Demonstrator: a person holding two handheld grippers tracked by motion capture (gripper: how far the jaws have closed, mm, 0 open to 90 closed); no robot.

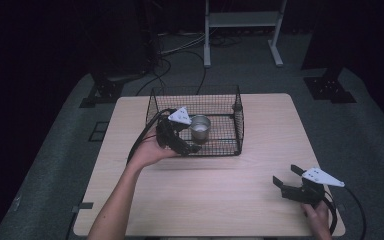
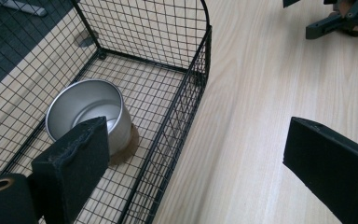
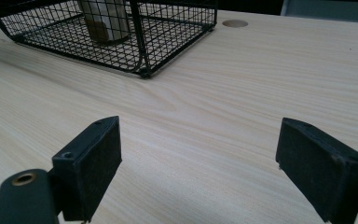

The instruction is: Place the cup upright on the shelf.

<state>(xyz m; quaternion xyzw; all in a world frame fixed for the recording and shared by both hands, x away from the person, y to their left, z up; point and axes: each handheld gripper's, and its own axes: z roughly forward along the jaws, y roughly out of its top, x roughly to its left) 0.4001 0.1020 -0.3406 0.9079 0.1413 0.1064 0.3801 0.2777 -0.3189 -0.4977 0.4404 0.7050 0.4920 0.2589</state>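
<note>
- Jaws of the left gripper point(image 1: 192, 145) stand wide apart and hold nothing; in the left gripper view one jaw hangs inside the basket, the other outside over the bare counter, straddling the near wall.
- Jaws of the right gripper point(image 1: 286, 176) are likewise spread wide and empty, above bare wood.
- Counter point(image 1: 260, 150): pale wood-grain top with rounded corners; a round hole point(image 3: 235, 23) shows in the surface in the right gripper view.
- Wire basket point(image 1: 237, 127): black mesh, rectangular, open at the top, standing on the far central part of the counter.
- Metal cup point(image 1: 200, 127): silver, upright, mouth up, inside the basket on its mesh floor, near the left end, just beside the left gripper's inner jaw; no jaw touches it.
- Room: dark, with grey floor point(image 1: 370, 125) around the counter, black cables point(image 1: 165, 65) trailing on it, a white frame point(image 1: 242, 20) beyond the far edge, and black stand bases at either side.
- Left hand point(image 1: 150, 150): forearm reaches in from the bottom edge, diagonally toward the basket, gripper raised at its near wall, grey plate on top.
- Right hand point(image 1: 317, 215): at the near right corner of the counter, gripper low, jaws pointing left and away, well apart from the basket.
</note>
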